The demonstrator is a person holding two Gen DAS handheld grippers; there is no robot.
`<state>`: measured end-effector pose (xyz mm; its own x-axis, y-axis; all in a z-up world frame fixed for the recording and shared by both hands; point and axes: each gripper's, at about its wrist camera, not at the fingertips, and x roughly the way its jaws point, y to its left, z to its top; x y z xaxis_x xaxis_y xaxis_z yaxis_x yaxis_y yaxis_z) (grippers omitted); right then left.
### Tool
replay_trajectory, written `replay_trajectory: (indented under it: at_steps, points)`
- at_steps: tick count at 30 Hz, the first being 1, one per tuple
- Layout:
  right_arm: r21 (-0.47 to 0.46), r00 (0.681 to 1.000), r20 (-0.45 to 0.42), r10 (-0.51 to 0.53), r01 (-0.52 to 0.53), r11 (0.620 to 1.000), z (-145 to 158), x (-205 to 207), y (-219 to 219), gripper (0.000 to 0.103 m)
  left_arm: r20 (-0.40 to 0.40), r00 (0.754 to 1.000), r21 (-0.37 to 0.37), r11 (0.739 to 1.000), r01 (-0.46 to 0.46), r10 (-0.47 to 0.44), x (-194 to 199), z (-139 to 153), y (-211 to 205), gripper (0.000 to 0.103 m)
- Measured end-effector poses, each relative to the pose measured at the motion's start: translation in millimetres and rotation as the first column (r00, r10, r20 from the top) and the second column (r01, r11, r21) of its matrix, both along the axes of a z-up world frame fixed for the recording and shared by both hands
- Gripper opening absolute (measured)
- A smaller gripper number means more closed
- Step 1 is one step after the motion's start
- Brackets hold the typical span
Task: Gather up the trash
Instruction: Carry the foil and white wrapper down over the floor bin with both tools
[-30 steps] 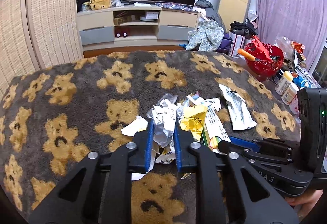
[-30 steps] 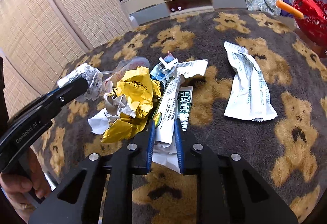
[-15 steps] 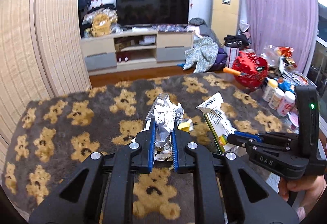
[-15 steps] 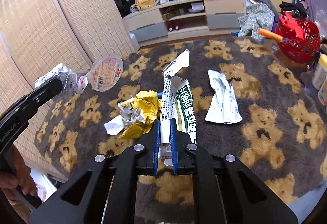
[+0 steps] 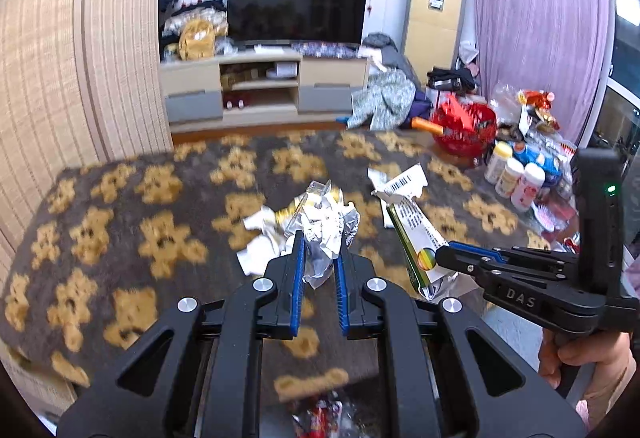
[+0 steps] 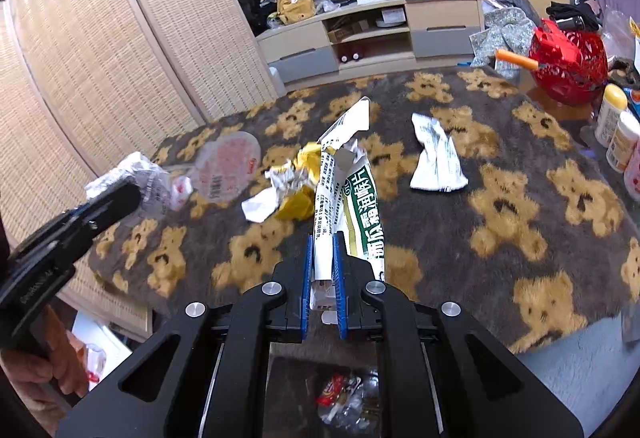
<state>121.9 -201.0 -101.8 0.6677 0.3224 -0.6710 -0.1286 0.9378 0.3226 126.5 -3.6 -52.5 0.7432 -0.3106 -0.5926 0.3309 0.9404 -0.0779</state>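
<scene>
My left gripper (image 5: 319,258) is shut on a crumpled silver foil wrapper (image 5: 324,234) with a clear round lid (image 6: 230,172) hanging from it, held above the bear-pattern blanket (image 5: 120,222). My right gripper (image 6: 322,258) is shut on a flattened white and green carton (image 6: 344,198), which also shows in the left wrist view (image 5: 412,234). A yellow crumpled wrapper (image 6: 298,178) and a white printed packet (image 6: 436,158) lie on the blanket. Below both grippers is a bin with trash (image 6: 344,394).
A red basket (image 6: 568,62) and several white bottles (image 5: 516,178) stand at the blanket's right edge. A woven screen (image 6: 80,58) stands on the left. A TV cabinet (image 5: 264,90) is at the back.
Both grippers have lifted their trash off the blanket and pulled back past its near edge, so the bin now shows below them.
</scene>
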Motion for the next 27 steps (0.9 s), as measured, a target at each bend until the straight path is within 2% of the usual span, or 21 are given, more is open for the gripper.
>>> replay_trajectory:
  at_steps: [9,13,27]
  points:
    - [0.005,0.996,-0.09,0.017,-0.016,1.0,-54,-11,5,0.012,-0.14,0.99,0.013,1.0,-0.002,0.003,1,-72,-7,0.013]
    - [0.015,0.993,-0.116,0.022,-0.02,1.0,-66,-14,7,0.012,-0.184,0.983,0.014,1.0,-0.006,0.009,-3,-92,-5,0.015]
    - [0.027,0.993,-0.116,0.031,-0.028,0.999,-72,-54,5,0.012,-0.241,0.97,0.038,0.999,-0.015,0.024,-42,-116,-7,0.015]
